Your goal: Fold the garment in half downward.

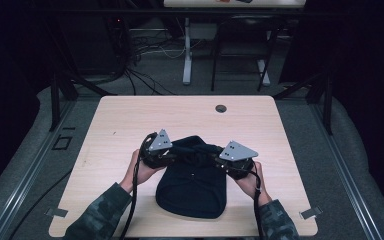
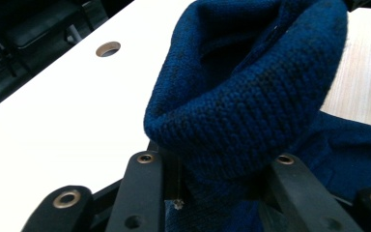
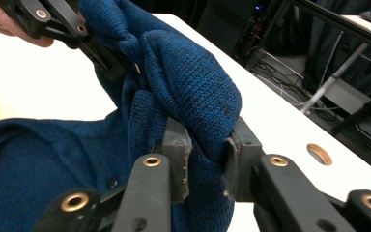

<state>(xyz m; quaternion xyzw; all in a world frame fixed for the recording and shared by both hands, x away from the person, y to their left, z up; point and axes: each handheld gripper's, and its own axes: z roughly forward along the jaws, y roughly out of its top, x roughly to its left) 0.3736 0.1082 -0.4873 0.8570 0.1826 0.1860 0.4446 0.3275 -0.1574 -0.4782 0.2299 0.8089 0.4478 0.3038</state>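
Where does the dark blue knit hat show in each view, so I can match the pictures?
High view: the knit hat lies at the table's near middle, its far edge lifted between the left gripper and right gripper.
Left gripper view: its folded rim fills the centre and right, pinched at the bottom.
Right gripper view: centre and left, bunched between the fingers.
Shared landmark: the round hole in the table.
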